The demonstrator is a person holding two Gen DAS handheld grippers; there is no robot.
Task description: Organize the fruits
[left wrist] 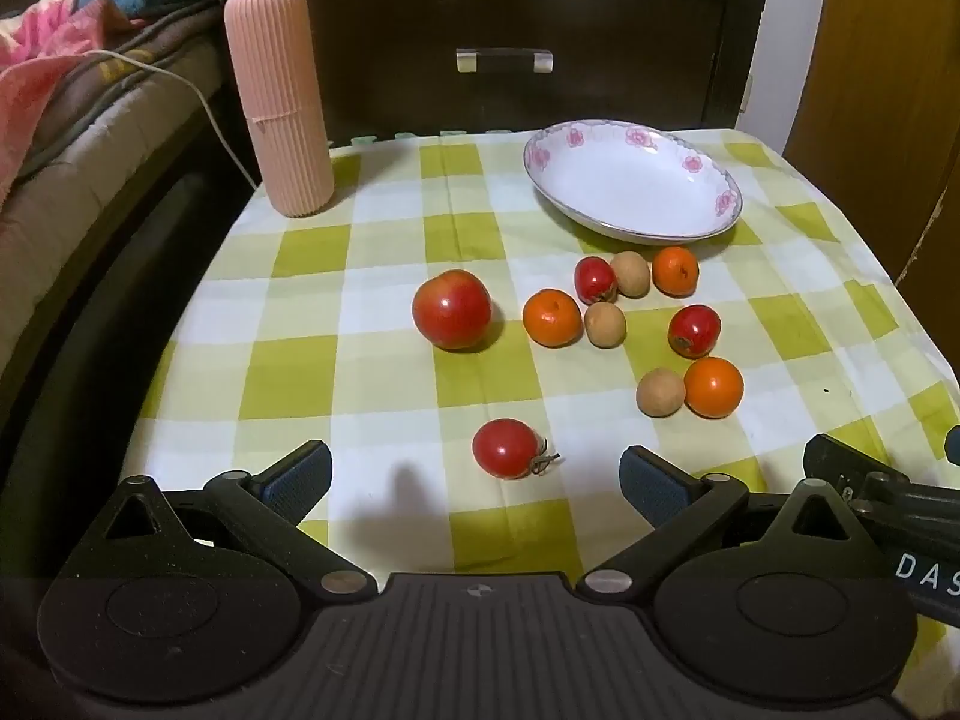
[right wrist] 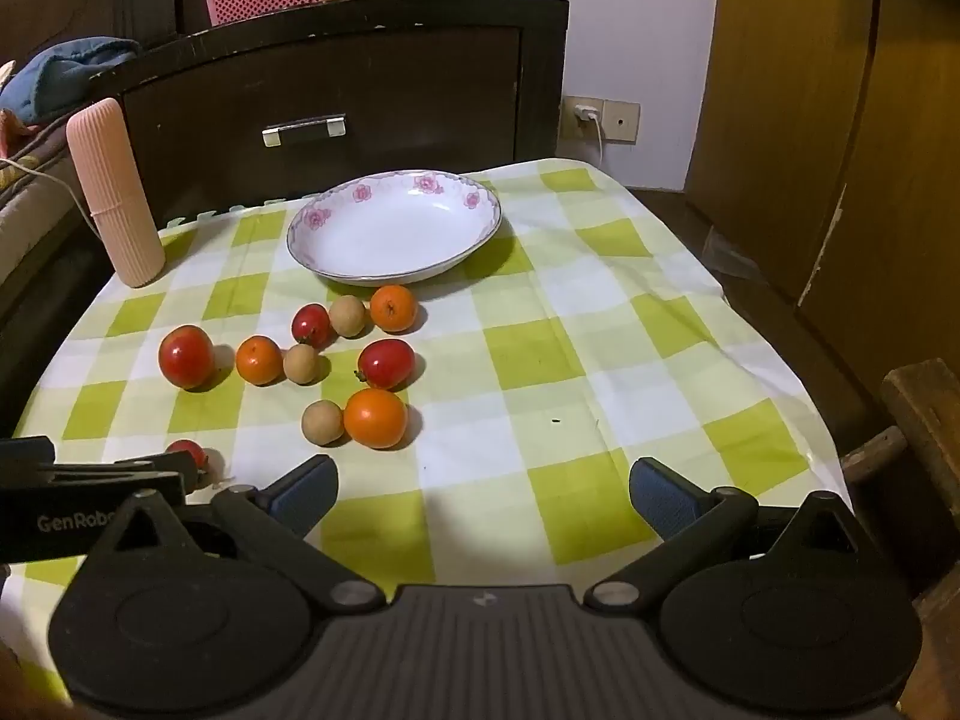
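Both grippers, left [left wrist: 474, 474] & right [right wrist: 483, 489], hang w/ jaws spread wide, nothing between them, over the green-and-white checked cloth [right wrist: 588, 360]. Fruit lies loose on it in front of the empty white oval flower-rimmed dish [right wrist: 393, 228]: big red tomato [left wrist: 452, 309], small red tomatoes, oranges, tan round fruits. One small stemmed red tomato [left wrist: 509, 448] sits nearest, just ahead of the left gripper; tall ribbed pink plastic case [left wrist: 281, 99] stands upright at the cloth's far left corner.
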